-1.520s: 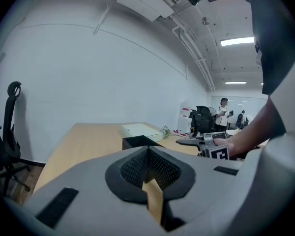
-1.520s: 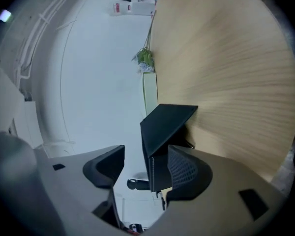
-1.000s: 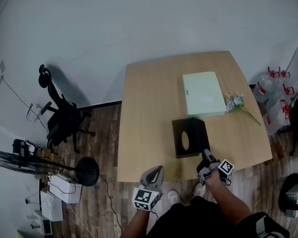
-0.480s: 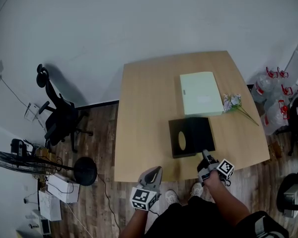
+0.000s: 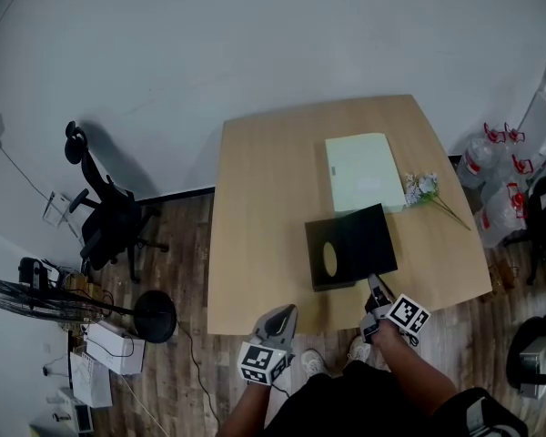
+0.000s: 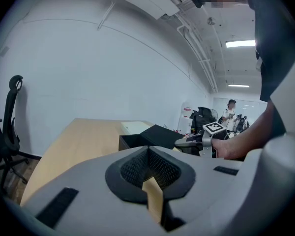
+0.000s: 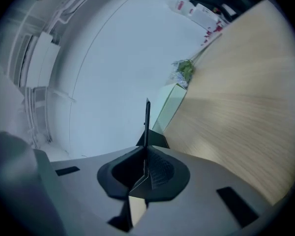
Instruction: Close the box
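A black box (image 5: 350, 244) sits near the front of the wooden table (image 5: 255, 226), with a pale oval showing inside its left part. Its thin black lid (image 7: 147, 122) runs edge-on between the pads of my right gripper (image 5: 371, 285), which is shut on the lid's near edge. The right gripper view looks along that flap from my right gripper (image 7: 146, 156). My left gripper (image 5: 287, 315) hovers at the table's front edge, left of the box, shut on nothing. From my left gripper (image 6: 148, 154) the black box (image 6: 142, 137) lies ahead.
A pale green flat box (image 5: 364, 171) lies behind the black box, with a small bunch of flowers (image 5: 423, 189) to its right. An office chair (image 5: 109, 217) and a fan (image 5: 36, 299) stand on the floor at left. Water bottles (image 5: 491, 167) stand at right.
The black lid has swung up and now looks larger and tilted. The right gripper has shifted slightly toward me while holding its near edge. The left gripper has barely moved.
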`<state>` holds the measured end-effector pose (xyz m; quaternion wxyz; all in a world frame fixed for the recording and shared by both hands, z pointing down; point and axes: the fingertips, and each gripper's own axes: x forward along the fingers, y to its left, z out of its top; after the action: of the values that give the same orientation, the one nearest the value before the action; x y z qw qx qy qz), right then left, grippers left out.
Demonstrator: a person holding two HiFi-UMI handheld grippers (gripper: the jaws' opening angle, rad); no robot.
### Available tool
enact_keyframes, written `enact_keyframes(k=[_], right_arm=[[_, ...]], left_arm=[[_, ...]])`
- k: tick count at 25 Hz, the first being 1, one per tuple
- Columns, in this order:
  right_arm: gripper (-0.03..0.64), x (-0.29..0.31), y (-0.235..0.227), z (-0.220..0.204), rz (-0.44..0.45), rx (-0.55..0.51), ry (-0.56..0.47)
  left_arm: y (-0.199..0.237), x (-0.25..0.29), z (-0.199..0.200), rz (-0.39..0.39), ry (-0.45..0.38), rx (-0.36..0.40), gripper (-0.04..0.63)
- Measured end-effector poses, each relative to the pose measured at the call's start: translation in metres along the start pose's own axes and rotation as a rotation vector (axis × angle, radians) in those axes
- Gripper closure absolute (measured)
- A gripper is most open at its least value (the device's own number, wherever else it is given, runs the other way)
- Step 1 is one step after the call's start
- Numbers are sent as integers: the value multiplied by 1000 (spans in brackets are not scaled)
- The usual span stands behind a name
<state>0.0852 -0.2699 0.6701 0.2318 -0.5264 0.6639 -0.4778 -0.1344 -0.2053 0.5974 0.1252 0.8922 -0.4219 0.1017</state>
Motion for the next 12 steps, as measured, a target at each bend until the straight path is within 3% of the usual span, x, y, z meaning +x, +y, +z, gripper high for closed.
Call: enact_keyframes(k=[5,9,12], right_arm=[[586,2,16,-3,-30,-265,56],[586,5,34,-12,-56,-560,104],[586,8,42,-17,-92,-715,131]], left_arm=[[1,0,-1,2,-1,-1,584],[7,-4,-4,22,6,-6,584],[13,-7,-2,39,3,-13,584]])
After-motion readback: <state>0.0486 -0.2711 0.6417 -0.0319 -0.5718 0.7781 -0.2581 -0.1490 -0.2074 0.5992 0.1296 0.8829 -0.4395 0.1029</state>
